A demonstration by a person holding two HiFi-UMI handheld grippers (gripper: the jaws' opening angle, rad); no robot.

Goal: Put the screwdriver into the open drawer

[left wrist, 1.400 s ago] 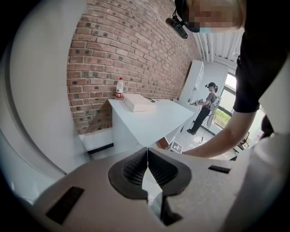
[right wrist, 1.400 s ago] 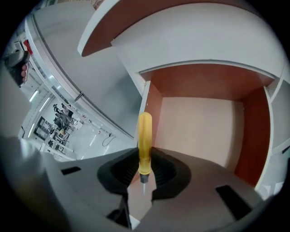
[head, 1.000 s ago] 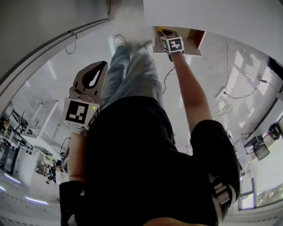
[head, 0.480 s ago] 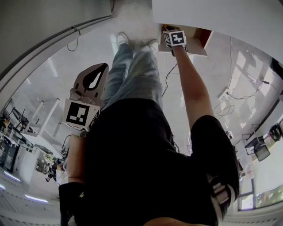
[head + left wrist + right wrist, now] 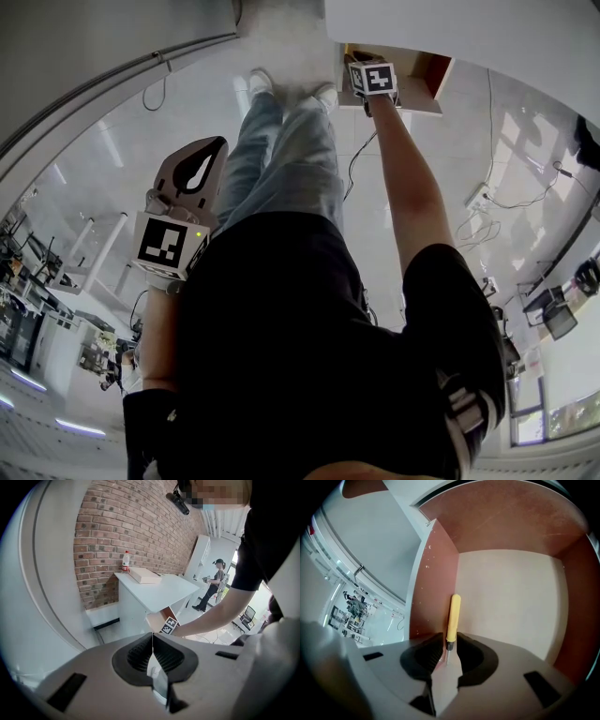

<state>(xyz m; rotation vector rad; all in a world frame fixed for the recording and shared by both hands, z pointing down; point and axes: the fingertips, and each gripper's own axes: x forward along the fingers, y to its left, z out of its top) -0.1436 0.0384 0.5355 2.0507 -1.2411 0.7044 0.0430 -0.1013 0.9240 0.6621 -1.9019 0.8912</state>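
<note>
Left claw (image 5: 152, 635) hangs by the person's hip, jaws pressed together on nothing, well apart from the job. The right arm is stretched out and down, with the right claw (image 5: 450, 642) inside the open drawer (image 5: 511, 597) under the white desk (image 5: 159, 590). Its jaws are clamped on the screwdriver (image 5: 453, 616) at the neck, where yellow handle meets metal shaft (narrow grip, just the jaw tips). The screwdriver sticks straight ahead of the claw, long axis in line with the jaws. Its handle end points toward the drawer's back and its shaft runs back between the jaws. It is over the pale drawer floor, just beside the reddish side wall (image 5: 433, 588) and roughly parallel to it; can't tell if the handle touches the floor. Step in hand looks like the set-down, nearly done I'd say. The next move should need only lowering and letting go, right claw alone. The handle could knock the side wall, and a round handle may roll once freed. Farthest off is a brick wall (image 5: 136, 531) behind the desk.
</note>
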